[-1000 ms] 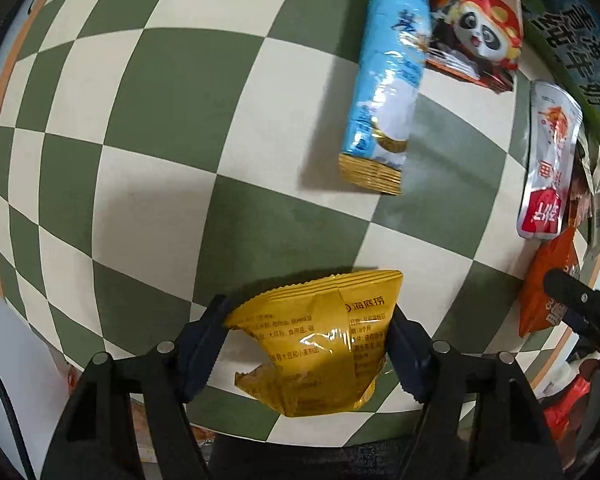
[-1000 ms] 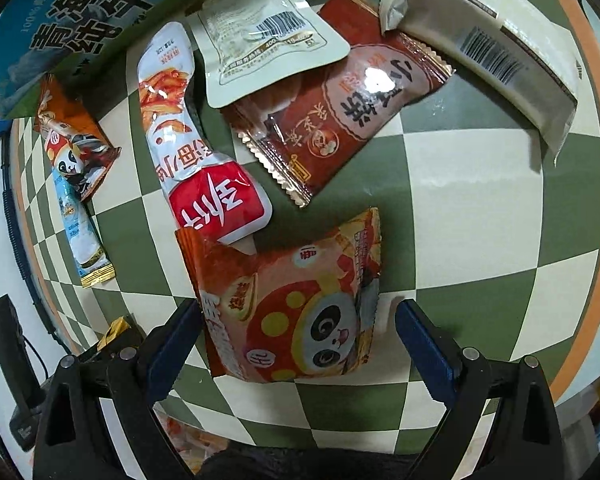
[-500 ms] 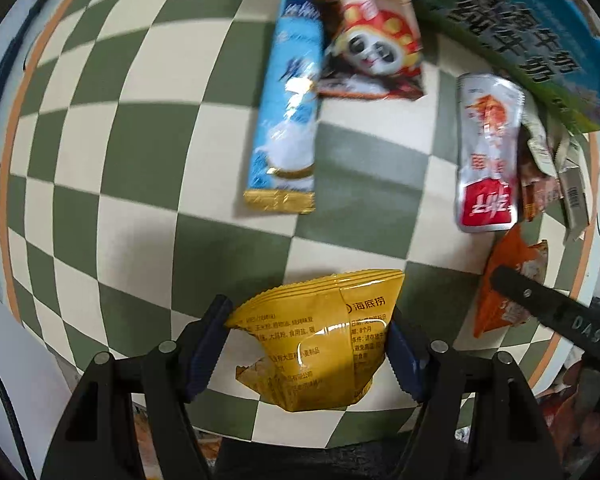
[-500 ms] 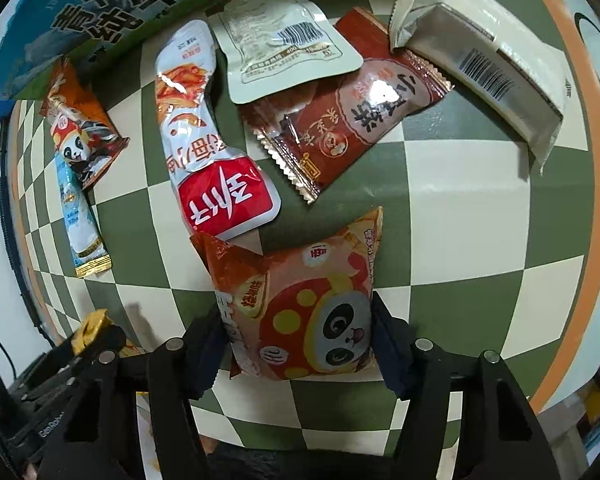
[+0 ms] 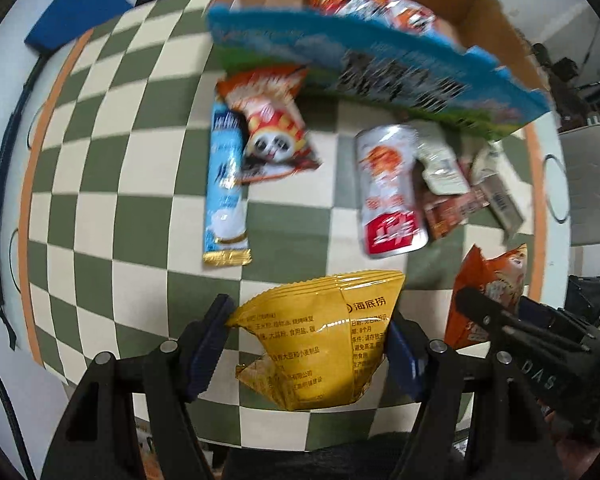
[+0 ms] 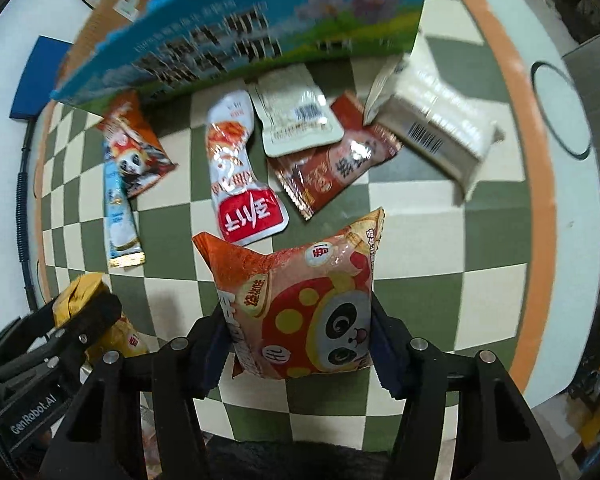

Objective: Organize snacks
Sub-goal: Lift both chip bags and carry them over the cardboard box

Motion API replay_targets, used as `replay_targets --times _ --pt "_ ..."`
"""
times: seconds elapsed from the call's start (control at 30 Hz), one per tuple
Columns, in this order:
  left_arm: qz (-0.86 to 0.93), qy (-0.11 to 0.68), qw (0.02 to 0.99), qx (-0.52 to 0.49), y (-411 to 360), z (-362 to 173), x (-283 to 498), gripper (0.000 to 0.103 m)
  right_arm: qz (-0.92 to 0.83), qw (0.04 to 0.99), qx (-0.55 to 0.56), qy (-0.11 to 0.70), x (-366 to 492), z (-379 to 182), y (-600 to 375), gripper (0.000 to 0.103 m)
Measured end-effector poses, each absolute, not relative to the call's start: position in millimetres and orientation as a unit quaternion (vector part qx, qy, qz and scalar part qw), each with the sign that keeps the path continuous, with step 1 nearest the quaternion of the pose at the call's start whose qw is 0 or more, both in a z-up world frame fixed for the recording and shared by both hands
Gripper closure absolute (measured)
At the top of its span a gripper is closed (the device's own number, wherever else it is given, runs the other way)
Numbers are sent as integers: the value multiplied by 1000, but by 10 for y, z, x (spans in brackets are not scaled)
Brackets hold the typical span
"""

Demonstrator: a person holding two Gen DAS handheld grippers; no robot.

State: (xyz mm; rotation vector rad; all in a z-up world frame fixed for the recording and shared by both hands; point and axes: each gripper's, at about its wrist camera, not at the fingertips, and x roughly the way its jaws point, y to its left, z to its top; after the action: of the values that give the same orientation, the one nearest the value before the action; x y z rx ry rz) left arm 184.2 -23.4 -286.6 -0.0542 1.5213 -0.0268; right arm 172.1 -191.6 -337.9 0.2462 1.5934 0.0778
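Lifted clear: crinkled yellow foil packet [image 5: 320,344], puffy panda bag [image 6: 304,308], both jaws clamped.

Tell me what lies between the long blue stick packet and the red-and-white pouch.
In the left wrist view, bare checkered cloth separates the blue stick packet from the red-and-white pouch; only the panda packet's corner intrudes higher up.

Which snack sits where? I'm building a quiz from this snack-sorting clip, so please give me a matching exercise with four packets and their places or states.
Things:
1. crinkled yellow foil packet
2. puffy orange panda packet
3. long light-blue stick packet
4. red-and-white flat pouch

States:
A. lying flat beside another panda packet
B. clamped in the right tongs
C. clamped in the left tongs
D. lying between the panda packet on the cloth and the brown wrapper

Pairs: 1-C, 2-B, 3-A, 4-D
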Motion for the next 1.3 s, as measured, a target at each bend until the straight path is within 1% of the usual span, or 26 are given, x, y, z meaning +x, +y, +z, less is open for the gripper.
replay_targets --times 0.1,0.43,0.63,0.77,1.07,1.3 --pt "-25 674 738 -23 -117 -2689 1946 34 36 711 101 695 1722 -3173 -2044 40" --pt "-59 623 780 -27 -234 -2030 2184 34 40 760 96 642 1738 -2476 -2165 41" --pt "-66 595 800 -23 -267 -1727 2355 34 44 790 94 604 1851 -2067 -2162 41" --pt "-67 580 812 -14 -289 -1565 2522 34 47 800 95 590 1976 -1904 -2167 42" --pt "-69 571 818 0 -334 -1487 2956 34 52 810 109 575 2430 -1698 -2249 42" --pt "-67 604 794 -20 -254 -1660 3697 34 53 811 114 571 3065 -1695 -2316 42"
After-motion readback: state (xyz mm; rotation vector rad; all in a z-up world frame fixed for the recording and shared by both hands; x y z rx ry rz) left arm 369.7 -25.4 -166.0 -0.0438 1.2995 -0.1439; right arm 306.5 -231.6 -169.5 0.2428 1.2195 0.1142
